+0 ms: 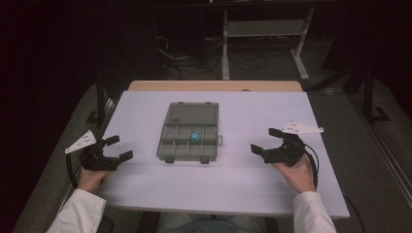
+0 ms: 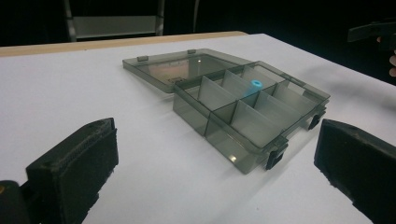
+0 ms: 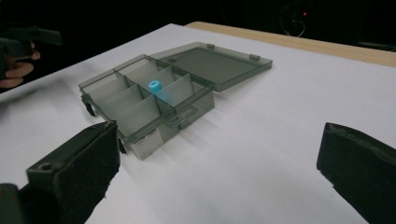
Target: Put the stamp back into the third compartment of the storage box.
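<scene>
Both hand-held grippers, left hand-held gripper (image 1: 114,148) at 8 o'clock and right hand-held gripper (image 1: 266,141) at 4 o'clock, rest gaping and empty on the bench (image 1: 243,179). Likely next: approach the open organizer box (image 1: 188,138) squarely, steadying it before touching the blue cap (image 1: 194,137).

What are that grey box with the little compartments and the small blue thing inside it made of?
The compartment box looks like smoky, translucent hard plastic: you can see the dividers and the table through its glossy walls, and its open lid reflects light. The small blue piece seems to be matte plastic or rubber, an opaque, even light blue; too small to tell which.
</scene>
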Demonstrator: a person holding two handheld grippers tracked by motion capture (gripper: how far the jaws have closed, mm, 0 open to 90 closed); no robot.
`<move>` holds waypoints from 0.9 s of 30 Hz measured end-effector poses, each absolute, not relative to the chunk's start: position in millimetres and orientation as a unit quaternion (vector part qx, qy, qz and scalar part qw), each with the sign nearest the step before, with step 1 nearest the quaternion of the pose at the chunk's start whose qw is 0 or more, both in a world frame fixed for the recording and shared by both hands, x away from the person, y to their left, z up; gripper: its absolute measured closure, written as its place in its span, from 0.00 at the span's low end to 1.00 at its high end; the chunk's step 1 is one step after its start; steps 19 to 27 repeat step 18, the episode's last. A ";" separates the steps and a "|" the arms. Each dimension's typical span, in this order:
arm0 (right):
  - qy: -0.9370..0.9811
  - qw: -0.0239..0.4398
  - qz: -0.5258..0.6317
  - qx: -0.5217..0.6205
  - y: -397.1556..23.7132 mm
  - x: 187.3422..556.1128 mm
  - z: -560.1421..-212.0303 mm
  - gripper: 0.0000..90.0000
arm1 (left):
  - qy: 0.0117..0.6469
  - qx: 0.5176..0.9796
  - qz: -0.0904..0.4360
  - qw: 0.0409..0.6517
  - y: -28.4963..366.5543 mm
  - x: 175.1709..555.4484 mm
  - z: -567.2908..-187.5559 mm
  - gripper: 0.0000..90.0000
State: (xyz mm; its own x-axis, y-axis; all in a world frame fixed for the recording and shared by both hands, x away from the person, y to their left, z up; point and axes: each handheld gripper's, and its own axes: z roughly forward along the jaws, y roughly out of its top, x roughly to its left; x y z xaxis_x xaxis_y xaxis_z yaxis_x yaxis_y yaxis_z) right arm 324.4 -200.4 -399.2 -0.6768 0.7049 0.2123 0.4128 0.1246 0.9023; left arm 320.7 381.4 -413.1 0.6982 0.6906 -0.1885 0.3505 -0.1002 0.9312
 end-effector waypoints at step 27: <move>0.718 0.176 0.546 0.393 -226.9 298.2 -413.4 0.00 | 0.359 0.723 0.152 0.570 382.6 320.5 -412.2 0.00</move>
